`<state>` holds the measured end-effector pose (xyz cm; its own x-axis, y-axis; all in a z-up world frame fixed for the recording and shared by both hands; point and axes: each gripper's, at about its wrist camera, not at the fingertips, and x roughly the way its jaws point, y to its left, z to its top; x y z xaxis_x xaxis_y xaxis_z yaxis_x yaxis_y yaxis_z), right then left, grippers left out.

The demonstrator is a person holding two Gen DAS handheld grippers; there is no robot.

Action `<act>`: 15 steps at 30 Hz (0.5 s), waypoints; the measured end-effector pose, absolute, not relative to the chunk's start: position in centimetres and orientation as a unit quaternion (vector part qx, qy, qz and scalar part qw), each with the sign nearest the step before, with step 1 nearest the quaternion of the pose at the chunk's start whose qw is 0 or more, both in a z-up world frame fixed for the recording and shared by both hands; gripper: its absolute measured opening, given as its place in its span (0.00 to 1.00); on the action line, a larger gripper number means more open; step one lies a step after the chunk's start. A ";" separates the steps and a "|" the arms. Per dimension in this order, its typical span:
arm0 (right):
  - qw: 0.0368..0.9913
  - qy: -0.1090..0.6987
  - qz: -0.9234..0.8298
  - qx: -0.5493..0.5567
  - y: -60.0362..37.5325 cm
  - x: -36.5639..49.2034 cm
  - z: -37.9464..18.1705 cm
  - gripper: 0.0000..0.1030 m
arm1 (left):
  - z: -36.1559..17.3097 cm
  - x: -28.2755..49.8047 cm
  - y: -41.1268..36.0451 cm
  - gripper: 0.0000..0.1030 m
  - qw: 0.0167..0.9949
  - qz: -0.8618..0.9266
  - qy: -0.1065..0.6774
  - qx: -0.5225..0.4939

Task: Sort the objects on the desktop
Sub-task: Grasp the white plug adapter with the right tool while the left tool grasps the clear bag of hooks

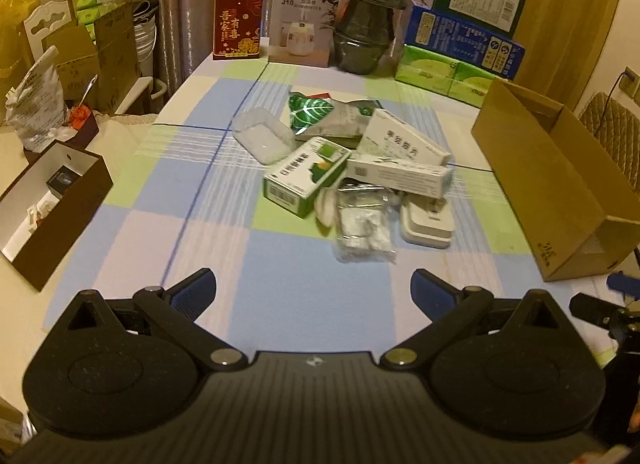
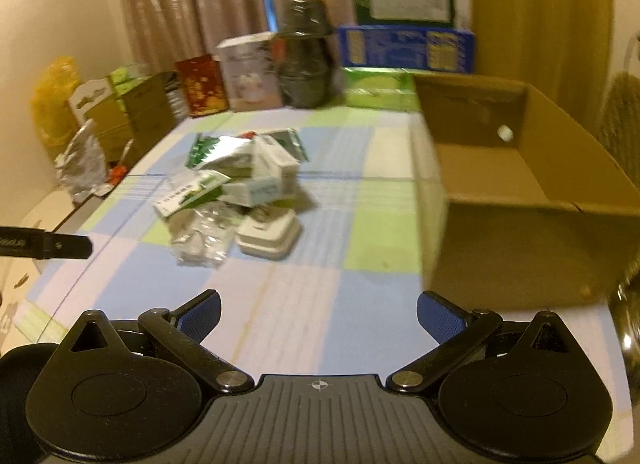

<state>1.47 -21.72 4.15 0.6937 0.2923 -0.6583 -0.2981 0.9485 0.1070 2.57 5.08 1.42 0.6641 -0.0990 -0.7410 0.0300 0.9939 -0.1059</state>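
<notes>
A pile of small items lies mid-table: a green-and-white box (image 1: 306, 176), two white medicine boxes (image 1: 402, 156), a silver-green pouch (image 1: 328, 116), a clear plastic tray (image 1: 264, 136), a clear bag of white pieces (image 1: 362, 230) and a white flat case (image 1: 428, 222). The right wrist view shows the same pile (image 2: 240, 184), blurred. My left gripper (image 1: 314, 288) hangs open, short of the pile, nothing between its fingers. My right gripper (image 2: 318, 312) is open too, near the table's front. An open cardboard box (image 2: 520, 192) stands at the right.
A dark brown box (image 1: 52, 208) with small items sits at the left edge. Along the far edge stand a red box (image 1: 238, 24), a white carton (image 1: 304, 20), stacked dark bowls (image 1: 366, 20) and tissue packs (image 1: 444, 72). The checked tablecloth (image 1: 280, 264) lies bare in front.
</notes>
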 end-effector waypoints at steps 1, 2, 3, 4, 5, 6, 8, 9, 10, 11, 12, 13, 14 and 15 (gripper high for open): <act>0.919 0.355 0.169 -0.010 -21.2 1.7 4.0 0.98 | 1.3 2.9 5.4 0.99 0.911 -0.037 0.410 -0.038; 0.918 0.354 0.177 -0.014 -20.8 2.0 3.9 0.98 | 1.2 3.3 5.7 0.99 0.910 -0.039 0.411 -0.034; 0.917 0.354 0.183 -0.017 -20.3 2.4 3.7 0.98 | 1.0 3.7 5.9 0.99 0.910 -0.042 0.412 -0.030; 0.916 0.355 0.187 -0.018 -20.0 2.7 3.6 0.98 | 0.9 4.0 6.2 0.99 0.910 -0.045 0.412 -0.027; 0.915 0.354 0.193 -0.021 -19.6 3.0 3.4 0.98 | 0.8 4.3 6.3 0.99 0.910 -0.048 0.412 -0.024; 0.913 0.354 0.201 -0.024 -19.3 3.4 3.2 0.98 | 0.7 4.7 6.4 0.99 0.909 -0.054 0.412 -0.019; 0.910 0.355 0.212 -0.031 -18.6 4.0 2.8 0.98 | 0.5 5.4 6.5 0.99 0.910 -0.069 0.409 -0.011; 0.908 0.356 0.216 -0.037 -18.3 4.5 2.6 0.98 | 0.4 5.8 6.5 0.99 0.909 -0.077 0.410 -0.006; 0.907 0.358 0.218 -0.041 -18.1 4.9 2.4 0.98 | 0.2 6.1 6.4 0.99 0.907 -0.083 0.412 -0.002; 0.906 0.360 0.220 -0.044 -17.9 5.4 2.2 0.98 | 0.1 6.4 6.3 0.99 0.905 -0.089 0.416 0.001; 0.905 0.361 0.220 -0.048 -17.7 5.9 2.0 0.98 | -0.1 6.9 6.1 0.99 0.902 -0.093 0.421 0.003; 0.905 0.361 0.217 -0.051 -17.5 6.4 1.8 0.98 | -0.2 7.3 5.9 0.99 0.900 -0.095 0.424 0.005; 0.905 0.362 0.214 -0.054 -17.4 6.9 1.6 0.98 | -0.2 7.7 5.6 0.99 0.899 -0.096 0.428 0.007; 0.906 0.364 0.211 -0.055 -17.3 7.5 1.3 0.98 | -0.3 8.2 5.3 0.99 0.897 -0.097 0.431 0.007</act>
<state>7.46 -17.26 1.30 0.6460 0.3428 -0.6821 -0.4231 0.9045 0.0539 8.16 5.34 -0.32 0.6100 -0.1675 -0.7745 0.1794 0.9812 -0.0710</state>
